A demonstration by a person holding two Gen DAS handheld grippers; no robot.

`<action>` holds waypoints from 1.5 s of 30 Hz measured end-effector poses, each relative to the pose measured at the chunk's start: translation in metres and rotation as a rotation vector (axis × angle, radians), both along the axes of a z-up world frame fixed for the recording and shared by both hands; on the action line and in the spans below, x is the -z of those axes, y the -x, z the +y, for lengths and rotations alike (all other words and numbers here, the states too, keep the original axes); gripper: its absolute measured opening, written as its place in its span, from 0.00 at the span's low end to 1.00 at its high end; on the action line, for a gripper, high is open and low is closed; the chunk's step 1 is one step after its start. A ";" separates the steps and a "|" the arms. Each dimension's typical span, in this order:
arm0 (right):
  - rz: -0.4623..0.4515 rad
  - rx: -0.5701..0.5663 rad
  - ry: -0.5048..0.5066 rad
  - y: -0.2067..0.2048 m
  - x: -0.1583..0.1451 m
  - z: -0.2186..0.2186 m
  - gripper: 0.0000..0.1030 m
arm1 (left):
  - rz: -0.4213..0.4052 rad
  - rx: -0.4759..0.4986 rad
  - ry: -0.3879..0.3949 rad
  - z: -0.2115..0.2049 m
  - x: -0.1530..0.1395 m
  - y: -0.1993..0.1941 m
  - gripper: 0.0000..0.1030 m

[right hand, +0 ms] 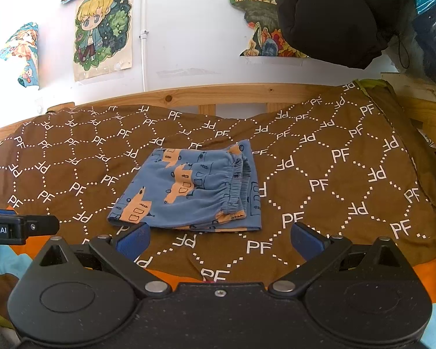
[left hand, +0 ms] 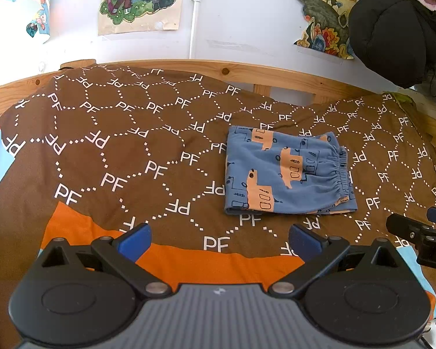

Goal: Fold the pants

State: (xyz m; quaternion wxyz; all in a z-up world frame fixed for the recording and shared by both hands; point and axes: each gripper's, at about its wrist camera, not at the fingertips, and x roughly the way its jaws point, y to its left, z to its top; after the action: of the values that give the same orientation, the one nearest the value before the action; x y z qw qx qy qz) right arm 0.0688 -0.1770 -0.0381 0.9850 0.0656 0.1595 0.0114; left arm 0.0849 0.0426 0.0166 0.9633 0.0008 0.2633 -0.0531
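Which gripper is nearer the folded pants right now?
Right. The right gripper sits just short of the pants' near edge; the left gripper is farther back and off to their left. Both jaws open.

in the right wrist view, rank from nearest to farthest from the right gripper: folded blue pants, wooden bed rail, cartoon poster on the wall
1. Folded blue pants, just ahead of the right gripper, slightly left.
2. Wooden bed rail, behind the brown bedspread.
3. Cartoon poster, upper left on the wall.
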 end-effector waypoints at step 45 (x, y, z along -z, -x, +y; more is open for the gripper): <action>0.022 -0.009 -0.013 -0.001 0.005 0.001 0.99 | 0.049 -0.071 -0.051 0.001 -0.003 -0.005 1.00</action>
State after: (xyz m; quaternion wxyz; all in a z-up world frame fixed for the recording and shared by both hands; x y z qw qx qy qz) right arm 0.0696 -0.1763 -0.0427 0.9827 0.0714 0.1703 0.0159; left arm 0.0897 0.0435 0.0194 0.9575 0.0146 0.2878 -0.0121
